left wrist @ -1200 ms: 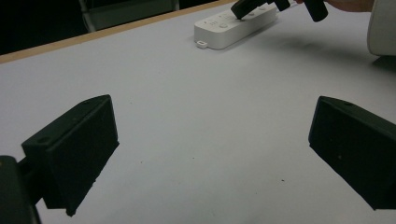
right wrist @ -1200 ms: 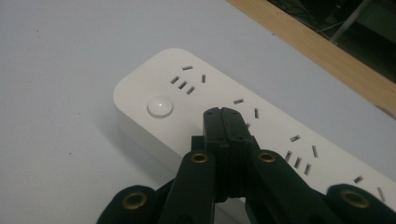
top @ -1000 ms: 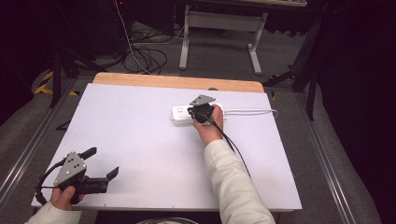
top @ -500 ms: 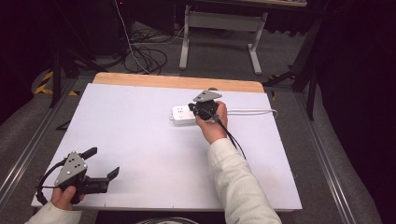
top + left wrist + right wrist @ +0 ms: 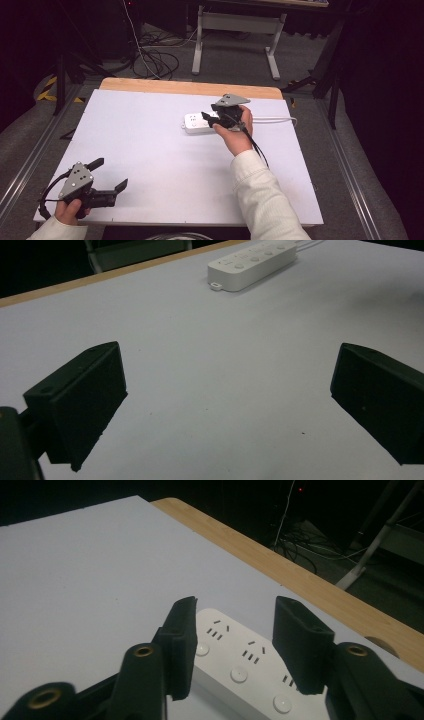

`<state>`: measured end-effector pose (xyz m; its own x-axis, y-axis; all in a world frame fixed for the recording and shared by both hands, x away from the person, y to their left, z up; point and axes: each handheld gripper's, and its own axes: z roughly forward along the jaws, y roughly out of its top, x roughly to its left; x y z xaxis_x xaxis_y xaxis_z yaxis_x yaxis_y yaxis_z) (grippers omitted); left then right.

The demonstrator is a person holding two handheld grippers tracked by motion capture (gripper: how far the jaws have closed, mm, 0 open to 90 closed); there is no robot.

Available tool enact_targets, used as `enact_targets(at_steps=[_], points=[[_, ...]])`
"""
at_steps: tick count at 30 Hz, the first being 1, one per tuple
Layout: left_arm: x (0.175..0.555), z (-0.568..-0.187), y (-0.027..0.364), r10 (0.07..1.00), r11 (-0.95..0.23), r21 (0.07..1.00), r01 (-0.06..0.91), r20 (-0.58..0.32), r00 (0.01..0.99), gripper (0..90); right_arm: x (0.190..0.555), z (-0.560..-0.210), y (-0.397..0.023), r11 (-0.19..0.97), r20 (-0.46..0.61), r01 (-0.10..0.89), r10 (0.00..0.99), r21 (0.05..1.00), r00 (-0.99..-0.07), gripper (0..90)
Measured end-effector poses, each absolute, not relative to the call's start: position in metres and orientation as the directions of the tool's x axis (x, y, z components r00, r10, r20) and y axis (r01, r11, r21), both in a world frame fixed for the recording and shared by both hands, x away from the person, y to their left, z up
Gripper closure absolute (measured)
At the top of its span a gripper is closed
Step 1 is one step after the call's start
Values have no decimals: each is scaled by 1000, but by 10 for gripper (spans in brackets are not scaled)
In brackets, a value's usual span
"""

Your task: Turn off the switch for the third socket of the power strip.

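Observation:
A white power strip [image 5: 196, 123] lies flat at the far middle of the white table [image 5: 165, 155], its white cord [image 5: 275, 119] running right. My right gripper [image 5: 208, 119] hovers just above the strip's right part, pointing left. In the right gripper view the strip [image 5: 240, 662] with its sockets and round buttons lies below the right gripper [image 5: 235, 605]. Its jaws have just been opening and stand apart with nothing between them. My left gripper [image 5: 110, 173] rests near the front left corner, open and empty. From the left gripper [image 5: 225, 385] the strip [image 5: 252, 262] shows far off.
A wooden strip [image 5: 190, 87] borders the table's far edge. Beyond it on the floor lie tangled cables [image 5: 155, 57] and a metal stand's legs [image 5: 235, 30]. Metal rails [image 5: 30, 160] run along both sides of the table.
The right gripper has lifted a little off the power strip and its jaws have gone from shut to apart. The left gripper has stayed put.

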<state>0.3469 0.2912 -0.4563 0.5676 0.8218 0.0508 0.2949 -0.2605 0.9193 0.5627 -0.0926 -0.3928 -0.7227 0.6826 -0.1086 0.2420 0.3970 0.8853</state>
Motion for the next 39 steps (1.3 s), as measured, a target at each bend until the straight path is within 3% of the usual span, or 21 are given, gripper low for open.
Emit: enact_targets(at_steps=[1, 7, 12, 16, 26, 31, 39], points=[[347, -456, 291, 822, -260, 919, 295, 50, 568, 18, 563, -393, -93, 397, -109, 242, 683, 885, -723, 491], [347, -456, 291, 822, -262, 918, 297, 51, 567, 18, 548, -380, -106, 373, -75, 262, 687, 890, -723, 295], [347, -456, 291, 820, -261, 919, 294, 50, 570, 18, 535, -375, -117, 327, 3, 323, 698, 888, -716, 268], [347, -456, 291, 820, -261, 919, 294, 50, 570, 18, 522, -368, -125, 316, -5, 287, 680, 904, -733, 260], [347, -456, 290, 819, -263, 919, 294, 52, 571, 18, 490, -367, -151, 309, -20, 236, 643, 921, -765, 124], [347, -456, 290, 819, -269, 918, 292, 58, 570, 18, 473, -368, -168, 292, -17, 226, 644, 929, -764, 117], [347, -456, 290, 821, -268, 914, 306, 50, 568, 18, 451, -380, -187, 298, 45, 302, 639, 906, -768, 92]])
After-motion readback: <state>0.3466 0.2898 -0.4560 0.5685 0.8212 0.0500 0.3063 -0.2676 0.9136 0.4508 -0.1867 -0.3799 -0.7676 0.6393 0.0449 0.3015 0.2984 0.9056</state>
